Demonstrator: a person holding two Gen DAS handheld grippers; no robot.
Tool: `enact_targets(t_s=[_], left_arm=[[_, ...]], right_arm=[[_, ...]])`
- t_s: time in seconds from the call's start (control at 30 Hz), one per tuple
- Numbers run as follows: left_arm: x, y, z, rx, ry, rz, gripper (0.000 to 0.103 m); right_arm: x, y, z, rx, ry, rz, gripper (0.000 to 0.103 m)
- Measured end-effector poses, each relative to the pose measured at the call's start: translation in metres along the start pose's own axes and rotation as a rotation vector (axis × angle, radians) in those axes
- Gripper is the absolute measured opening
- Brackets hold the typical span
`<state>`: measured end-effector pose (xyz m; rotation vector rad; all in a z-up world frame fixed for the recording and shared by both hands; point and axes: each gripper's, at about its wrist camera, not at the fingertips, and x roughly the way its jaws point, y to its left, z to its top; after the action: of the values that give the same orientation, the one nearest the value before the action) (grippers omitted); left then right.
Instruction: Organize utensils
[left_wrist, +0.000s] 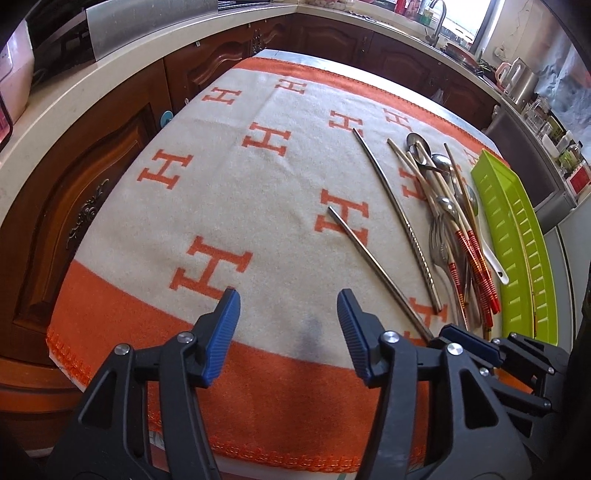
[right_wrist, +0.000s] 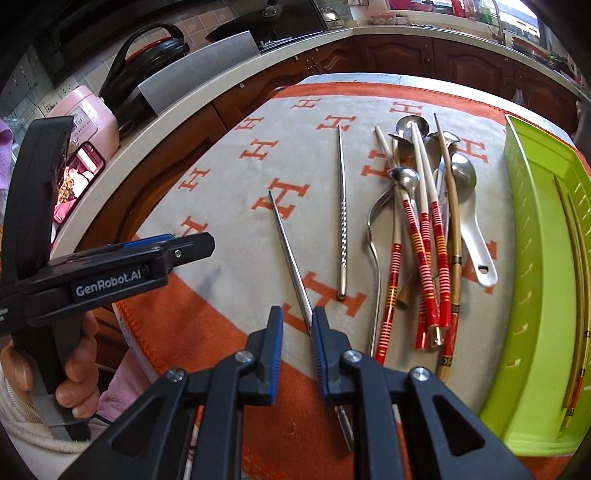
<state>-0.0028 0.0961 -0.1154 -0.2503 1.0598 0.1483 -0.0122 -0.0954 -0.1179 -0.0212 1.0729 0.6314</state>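
Two steel chopsticks lie apart on the orange-and-cream cloth: a smooth one and a twisted one. My right gripper is part open with its jaws on either side of the smooth chopstick's near end, not closed on it. Right of them lies a pile of utensils: steel spoons, red-banded chopsticks, a bamboo chopstick, a white ceramic spoon. A green tray at the right holds a pair of bamboo chopsticks. My left gripper is open and empty over the cloth's near edge; it also shows in the right wrist view.
The cloth covers a table ringed by a kitchen counter with dark wood cabinets. A pink rice cooker and a phone sit on the counter at left. A sink tap stands at the back.
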Motion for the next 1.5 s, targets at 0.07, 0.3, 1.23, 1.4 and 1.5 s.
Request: enact_targets(t_s=[0.07,0.3,1.23,1.4,1.5], left_arm=[[0.001,0.002,-0.001,-0.007,0.006,-0.004,0.052],[0.002,0.009,-0.001,-0.026,0.005,-0.011,0.052],[0.005,-0.002,0.007,0.027,-0.01,-0.016,0.052],[0.007,-0.01,0.013,0.041,-0.002,-0.027,0.052],[0.01,-0.017,0.02,0.055,-0.005,-0.027,0.052]], right_arm=[[0.004,0.002,0.0,-0.017,0.007,-0.011,0.016],[0.018,0.012,0.006,-0.118,0.017,-0.068,0.016],[-0.008,0.002,0.018,0.01,-0.072,0.014,0.005],[-0.034,-0.009,0.025,0.073,-0.153,0.039,0.005],[-0.052,-0.018,0.03,0.109,-0.21,0.036,0.005]])
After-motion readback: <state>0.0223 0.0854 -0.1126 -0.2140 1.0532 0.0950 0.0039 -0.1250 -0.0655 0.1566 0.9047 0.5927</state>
